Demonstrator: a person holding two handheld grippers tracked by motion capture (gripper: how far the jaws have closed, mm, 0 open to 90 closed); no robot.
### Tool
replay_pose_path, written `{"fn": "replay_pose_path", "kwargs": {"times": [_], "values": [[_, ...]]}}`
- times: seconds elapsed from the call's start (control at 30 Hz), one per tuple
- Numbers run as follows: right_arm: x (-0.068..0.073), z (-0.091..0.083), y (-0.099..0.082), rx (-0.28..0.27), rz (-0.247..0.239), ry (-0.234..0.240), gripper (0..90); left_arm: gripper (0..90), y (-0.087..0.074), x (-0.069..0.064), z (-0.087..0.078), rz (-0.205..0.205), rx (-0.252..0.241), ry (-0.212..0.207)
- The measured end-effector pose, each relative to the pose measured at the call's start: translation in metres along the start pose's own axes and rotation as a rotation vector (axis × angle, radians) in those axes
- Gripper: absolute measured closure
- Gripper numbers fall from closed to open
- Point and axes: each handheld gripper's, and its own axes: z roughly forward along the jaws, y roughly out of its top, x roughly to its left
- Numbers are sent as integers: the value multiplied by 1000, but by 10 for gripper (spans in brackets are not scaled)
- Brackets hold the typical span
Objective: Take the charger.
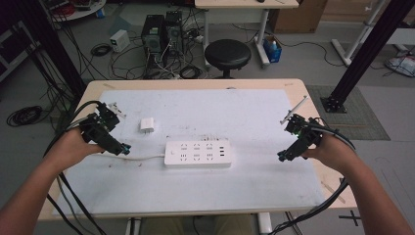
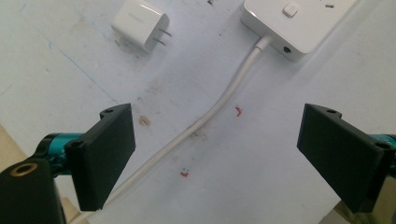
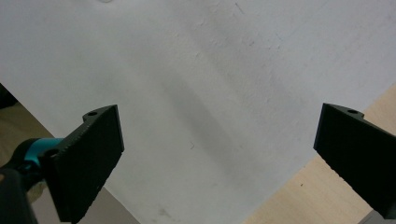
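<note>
High view: a white rectangular plastic power strip [image 1: 197, 153] lies flat near the middle of a white sheet [image 1: 244, 112] that covers most of a pale wooden table [image 1: 313, 93], its sockets facing up. A white round cable [image 1: 142, 158] runs from the strip's left end toward the left gripper [image 1: 123, 149]. A small white square plug-in charger [image 1: 147, 124] rests on the sheet just beyond the strip's left end, apart from it. The left gripper, black with a teal fitting, hovers low at the sheet's left side, near the cable and pointing toward the strip. The right gripper [image 1: 284, 155], black as well, hangs over the sheet's right part, well apart from the strip.

Left gripper view shows the jaws spread wide with nothing clamped; the white cable [image 2: 205, 121] passes on the sheet below and between them, untouched. Beyond lie the charger [image 2: 140, 23], on its side with two metal prongs pointing toward the strip, and the cable end of the power strip [image 2: 299, 23], with a square button on its top.

Right gripper view shows its jaws likewise wide apart and empty, above bare white sheet [image 3: 196, 84], with the table's wooden edge [image 3: 289, 200] at the lower right.

Beyond the table stand a black round stool [image 1: 227, 53] and two dark computer towers [image 1: 161, 32] amid tangled floor cables.
</note>
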Motion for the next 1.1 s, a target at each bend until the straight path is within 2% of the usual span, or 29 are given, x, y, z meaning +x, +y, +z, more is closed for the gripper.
{"fn": "replay_pose_path", "kwargs": {"times": [0.1, 0.27, 0.33, 0.53, 0.6, 0.73, 0.8, 0.83, 0.9, 0.97, 1.0, 1.03, 1.07, 1.1], "values": [[0, 0, 0, -1, 14, 5, 9, 114, 0, 1, 0, -5, -4, -3], [1, 0, 1, 5, -3, 5, 9, 113, 2, 2, 0, 3, -8, -15], [1, 1, 2, 3, 6, 11, 9, 113, 5, 4, 0, 2, -12, -17], [1, 2, 3, 6, -12, 1, 8, 113, 14, 12, 4, -45, -20, -11], [2, 4, 4, -1, -34, 2, 9, 113, 20, 15, 13, -113, -25, 9], [1, 4, 5, -11, -41, 8, 9, 113, 27, 17, 22, -188, -6, 29], [3, 5, 6, -2, -41, 0, 8, 113, 31, 17, 25, -227, 2, 18], [3, 5, 6, -1, -47, -1, 9, 113, 31, 17, 25, -227, 2, 18], [4, 5, 5, -9, -49, -1, 8, 113, 38, 20, 30, -267, 10, 16], [4, 5, 5, -11, -50, 1, 9, 113, 43, 21, 33, -306, 4, 33], [3, 4, 5, -16, -49, -1, 9, 113, 43, 21, 33, -306, 4, 33], [3, 4, 5, -20, -49, -1, 9, 113, 48, 24, 38, -362, 1, 47], [2, 4, 5, -23, -44, 0, 9, 113, 48, 24, 38, -362, 1, 47], [2, 4, 5, -23, -44, 0, 9, 113, 51, 25, 41, -391, 1, 56]]}}
